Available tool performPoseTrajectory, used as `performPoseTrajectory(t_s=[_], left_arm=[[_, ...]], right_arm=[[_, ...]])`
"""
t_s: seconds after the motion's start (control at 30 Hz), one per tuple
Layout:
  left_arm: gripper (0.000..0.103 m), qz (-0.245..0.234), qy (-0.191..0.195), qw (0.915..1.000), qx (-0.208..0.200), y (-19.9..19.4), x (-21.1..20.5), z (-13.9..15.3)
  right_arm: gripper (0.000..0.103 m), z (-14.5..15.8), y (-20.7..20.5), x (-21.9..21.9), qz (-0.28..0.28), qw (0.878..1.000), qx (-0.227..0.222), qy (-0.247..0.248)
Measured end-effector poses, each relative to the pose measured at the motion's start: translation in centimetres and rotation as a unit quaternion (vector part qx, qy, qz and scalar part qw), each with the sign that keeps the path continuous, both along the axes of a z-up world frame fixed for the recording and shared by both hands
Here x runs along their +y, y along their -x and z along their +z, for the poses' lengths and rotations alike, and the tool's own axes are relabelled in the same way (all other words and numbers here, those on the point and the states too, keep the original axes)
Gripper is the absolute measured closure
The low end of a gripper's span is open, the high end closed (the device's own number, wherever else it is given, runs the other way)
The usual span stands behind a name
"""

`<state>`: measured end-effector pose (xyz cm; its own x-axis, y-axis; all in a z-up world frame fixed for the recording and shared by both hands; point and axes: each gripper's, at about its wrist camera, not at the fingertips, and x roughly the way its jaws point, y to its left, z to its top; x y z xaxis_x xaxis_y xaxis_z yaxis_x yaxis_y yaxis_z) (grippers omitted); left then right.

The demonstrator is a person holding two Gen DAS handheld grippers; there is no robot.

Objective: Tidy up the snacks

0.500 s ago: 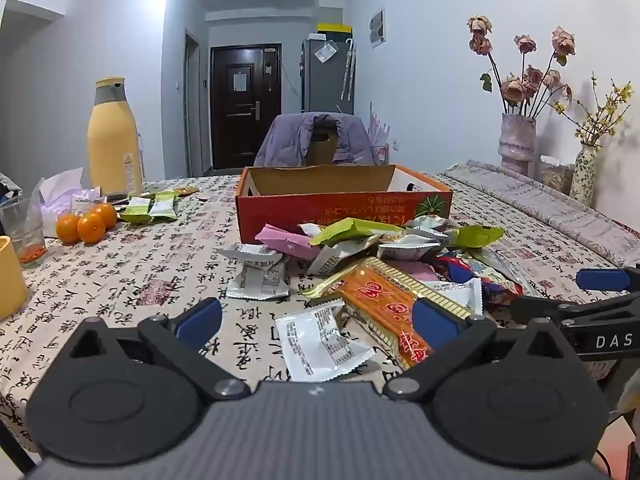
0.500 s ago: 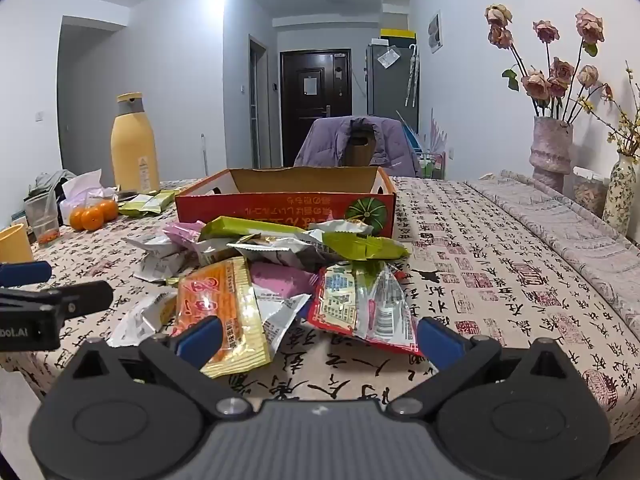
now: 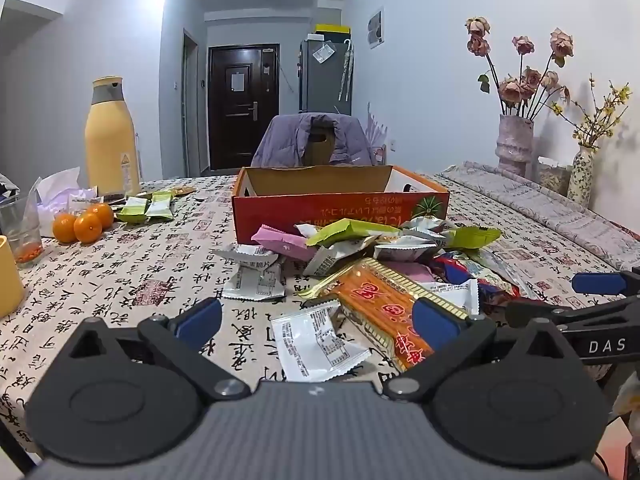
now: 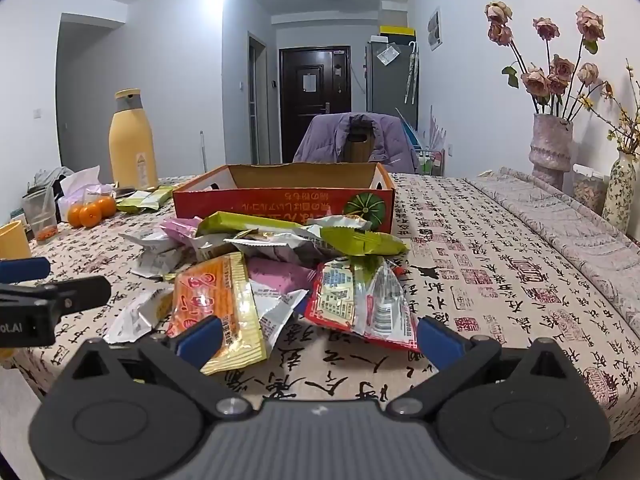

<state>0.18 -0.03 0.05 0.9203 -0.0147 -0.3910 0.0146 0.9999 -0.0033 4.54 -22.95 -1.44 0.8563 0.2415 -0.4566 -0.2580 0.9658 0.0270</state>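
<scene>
A pile of snack packets (image 3: 360,256) (image 4: 280,256) lies on the patterned tablecloth in front of a red cardboard box (image 3: 340,208) (image 4: 280,200) with an open top. An orange packet (image 3: 384,308) (image 4: 216,304), a white sachet (image 3: 316,340) and a red-edged bag (image 4: 360,304) lie nearest me. My left gripper (image 3: 316,316) hovers open just short of the white sachet, nothing between its fingers. My right gripper (image 4: 316,332) is open too, low at the pile's near edge, and holds nothing. Each gripper shows at the side of the other's view.
A tall yellow bottle (image 3: 110,140), three oranges (image 3: 82,222), a glass (image 3: 20,228), tissue and two green packets (image 3: 146,208) stand at the far left. Vases of dried flowers (image 3: 516,140) line the right wall. A chair with a purple jacket (image 3: 316,140) stands behind the box.
</scene>
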Motion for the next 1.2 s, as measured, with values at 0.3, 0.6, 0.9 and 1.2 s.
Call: performPoseTrajectory(t_s=[0.3,0.6,0.9,1.2], left_arm=[[0.0,0.001,0.002,1.0,-0.004,0.13,0.01,0.1],[0.0,0.001,0.002,1.0,-0.005,0.15,-0.04,0.23],[0.0,0.0,0.004,1.0,-0.006,0.25,-0.02,0.32],[0.0,-0.002,0.006,0.9999,-0.008,0.39,-0.08,0.47]], right_arm=[[0.0,0.43,-0.18,-0.04,0.001,1.0,0.004,0.001],[0.0,0.42,-0.15,-0.07,0.002,1.0,0.005,0.0],[0.0,0.4,-0.16,0.06,0.002,1.0,0.007,0.002],[0.0,0.38,-0.19,0.08,0.002,1.0,0.008,0.002]])
